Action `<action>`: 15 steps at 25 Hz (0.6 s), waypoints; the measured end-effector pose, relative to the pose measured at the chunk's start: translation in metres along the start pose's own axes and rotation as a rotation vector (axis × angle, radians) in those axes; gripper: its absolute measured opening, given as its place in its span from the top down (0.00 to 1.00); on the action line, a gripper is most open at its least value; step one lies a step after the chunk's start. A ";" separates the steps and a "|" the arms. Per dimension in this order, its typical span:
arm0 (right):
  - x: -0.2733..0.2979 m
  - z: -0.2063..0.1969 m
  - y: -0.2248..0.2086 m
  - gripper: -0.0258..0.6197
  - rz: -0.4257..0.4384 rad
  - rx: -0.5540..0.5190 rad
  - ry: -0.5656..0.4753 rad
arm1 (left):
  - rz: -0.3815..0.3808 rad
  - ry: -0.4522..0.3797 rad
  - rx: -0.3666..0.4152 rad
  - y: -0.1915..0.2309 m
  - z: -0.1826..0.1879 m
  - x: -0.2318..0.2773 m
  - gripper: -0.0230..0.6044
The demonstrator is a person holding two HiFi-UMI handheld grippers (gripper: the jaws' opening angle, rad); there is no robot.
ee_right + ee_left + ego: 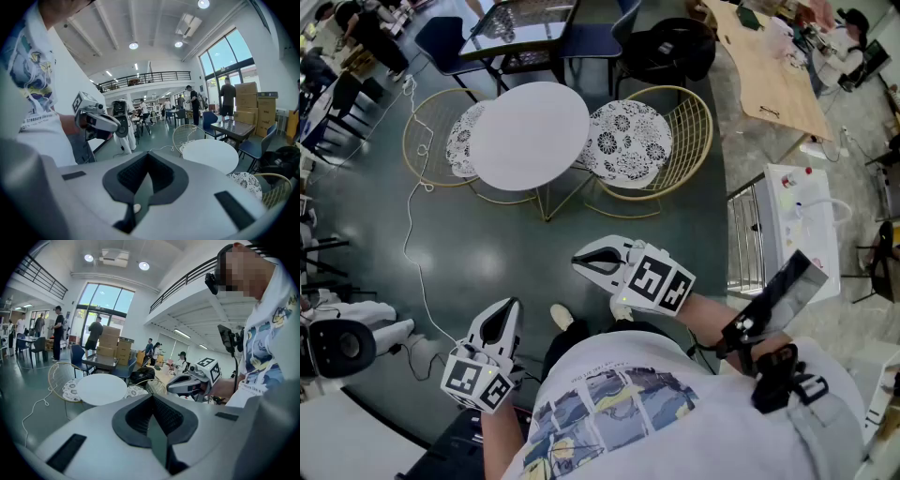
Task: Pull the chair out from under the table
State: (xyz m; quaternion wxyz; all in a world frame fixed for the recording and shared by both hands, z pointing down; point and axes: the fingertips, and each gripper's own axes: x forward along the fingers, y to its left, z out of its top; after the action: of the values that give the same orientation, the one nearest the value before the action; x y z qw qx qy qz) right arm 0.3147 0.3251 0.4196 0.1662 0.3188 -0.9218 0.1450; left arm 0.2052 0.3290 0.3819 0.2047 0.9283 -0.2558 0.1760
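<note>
Two tools: a left tool (508,309) and a right tool (581,262). One round white surface (530,136). Two wire chairs, a left chair (422,155) and a right chair (694,131), with two patterned cushions (461,141) (628,141). One dark glass surface (520,23). One white cable (411,234).

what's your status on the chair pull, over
Left tongs and right tongs shut, empty, short of the round white table. Left-hand wire chair and right-hand wire chair both tucked under it. White cable on floor near left-hand wire chair.

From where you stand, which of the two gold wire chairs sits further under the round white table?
The chair on the left: the tabletop hides much of its patterned cushion, while the right chair shows its cushion almost whole.
</note>
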 end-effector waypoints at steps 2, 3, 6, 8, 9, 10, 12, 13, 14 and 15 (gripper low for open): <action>0.002 0.008 -0.006 0.95 0.017 -0.019 -0.005 | 0.008 -0.015 0.005 -0.001 0.007 0.004 0.95; 0.003 0.011 -0.008 0.95 0.025 -0.027 -0.006 | 0.012 -0.021 0.008 -0.001 0.009 0.005 0.95; 0.013 0.020 -0.004 0.95 0.039 -0.043 -0.002 | 0.012 -0.036 0.017 0.004 0.015 -0.002 0.95; 0.025 0.028 0.003 0.95 0.043 -0.049 0.005 | 0.003 -0.045 0.018 0.014 0.016 -0.012 0.95; 0.034 0.032 0.007 0.95 0.046 -0.049 0.007 | 0.000 -0.049 0.017 0.021 0.016 -0.018 0.95; 0.044 0.037 0.012 0.95 0.051 -0.047 0.007 | -0.003 -0.052 0.014 0.030 0.015 -0.025 0.95; 0.068 0.047 0.024 0.95 0.058 -0.040 0.007 | -0.009 -0.058 0.010 0.048 0.011 -0.043 0.95; 0.080 0.053 0.030 0.94 0.060 -0.038 0.005 | -0.008 -0.063 0.009 0.058 0.009 -0.053 0.95; 0.093 0.059 0.036 0.94 0.063 -0.040 0.001 | -0.002 -0.071 0.008 0.068 0.008 -0.062 0.95; 0.105 0.067 0.042 0.94 0.067 -0.047 -0.004 | 0.008 -0.081 0.005 0.078 0.008 -0.072 0.95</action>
State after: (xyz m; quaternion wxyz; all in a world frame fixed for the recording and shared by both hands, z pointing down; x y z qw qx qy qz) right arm 0.1959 0.2757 0.3945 0.1671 0.2842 -0.9354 0.1281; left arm 0.1062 0.2932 0.3664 0.1912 0.9341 -0.2672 0.1398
